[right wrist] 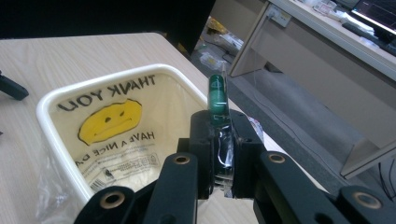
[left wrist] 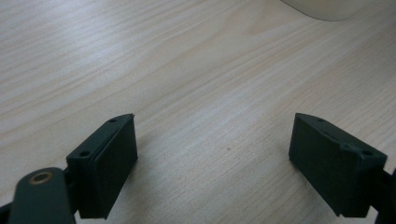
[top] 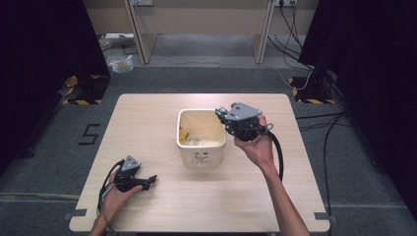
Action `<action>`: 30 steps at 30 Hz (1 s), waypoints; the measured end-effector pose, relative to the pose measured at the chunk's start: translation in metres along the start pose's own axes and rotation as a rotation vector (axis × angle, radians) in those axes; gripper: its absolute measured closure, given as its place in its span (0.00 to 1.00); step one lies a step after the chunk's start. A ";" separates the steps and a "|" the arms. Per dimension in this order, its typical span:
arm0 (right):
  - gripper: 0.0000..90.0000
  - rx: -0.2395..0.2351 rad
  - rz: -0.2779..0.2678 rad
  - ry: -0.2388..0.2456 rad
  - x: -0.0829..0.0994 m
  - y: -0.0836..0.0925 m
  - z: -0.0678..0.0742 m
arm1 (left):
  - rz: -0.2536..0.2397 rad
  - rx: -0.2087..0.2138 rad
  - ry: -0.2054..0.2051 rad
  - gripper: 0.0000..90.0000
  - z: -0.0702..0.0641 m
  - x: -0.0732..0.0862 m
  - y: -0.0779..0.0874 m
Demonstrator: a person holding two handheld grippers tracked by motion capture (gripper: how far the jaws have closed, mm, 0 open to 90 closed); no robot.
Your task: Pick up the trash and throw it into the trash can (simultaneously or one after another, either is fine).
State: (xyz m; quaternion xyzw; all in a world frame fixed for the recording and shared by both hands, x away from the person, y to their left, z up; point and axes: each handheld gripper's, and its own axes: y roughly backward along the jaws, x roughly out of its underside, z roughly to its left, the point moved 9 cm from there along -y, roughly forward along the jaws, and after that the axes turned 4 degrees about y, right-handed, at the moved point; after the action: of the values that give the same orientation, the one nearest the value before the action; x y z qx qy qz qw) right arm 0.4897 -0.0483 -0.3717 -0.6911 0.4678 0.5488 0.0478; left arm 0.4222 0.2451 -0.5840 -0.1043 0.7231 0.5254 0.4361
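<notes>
A white bin (top: 202, 112) lined with a plastic bag that bears a yellow face stands mid-table. My right gripper (top: 221, 114) hovers at the bin's right rim, held up in a hand and pointing left. In the right gripper view its jaws (right wrist: 219, 128) are shut on a thin piece of green and clear plastic (right wrist: 217, 95), which sticks up past the pads beside the bin's rim (right wrist: 116, 74). My left gripper (top: 151, 179) rests low at the table's front left, open with only bare wood between its jaws (left wrist: 212, 154).
The wooden table (top: 147, 118) has bare room all around the bin, whose lower edge (left wrist: 327, 9) lies ahead of the left gripper. Beyond the table are grey floor, cables, black stands and a desk frame.
</notes>
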 end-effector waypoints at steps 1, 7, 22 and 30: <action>0.91 -0.003 0.000 0.003 -0.001 -0.002 0.001 | 0.001 0.000 0.000 0.16 0.000 0.000 0.000; 0.91 -0.025 0.001 0.016 -0.008 -0.010 0.009 | -0.001 0.000 0.000 0.16 0.000 0.000 0.000; 0.91 -0.089 0.028 0.048 -0.015 -0.034 0.034 | 0.001 -0.001 0.000 0.16 0.000 0.000 0.000; 0.91 -0.137 0.073 0.047 -0.004 -0.052 0.042 | 0.000 -0.001 0.000 0.16 0.000 0.000 0.000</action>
State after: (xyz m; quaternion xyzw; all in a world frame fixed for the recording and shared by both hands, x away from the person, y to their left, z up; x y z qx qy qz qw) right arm 0.4960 0.0075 -0.4082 -0.6881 0.4550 0.5645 -0.0306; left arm 0.4222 0.2451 -0.5840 -0.1046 0.7229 0.5257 0.4361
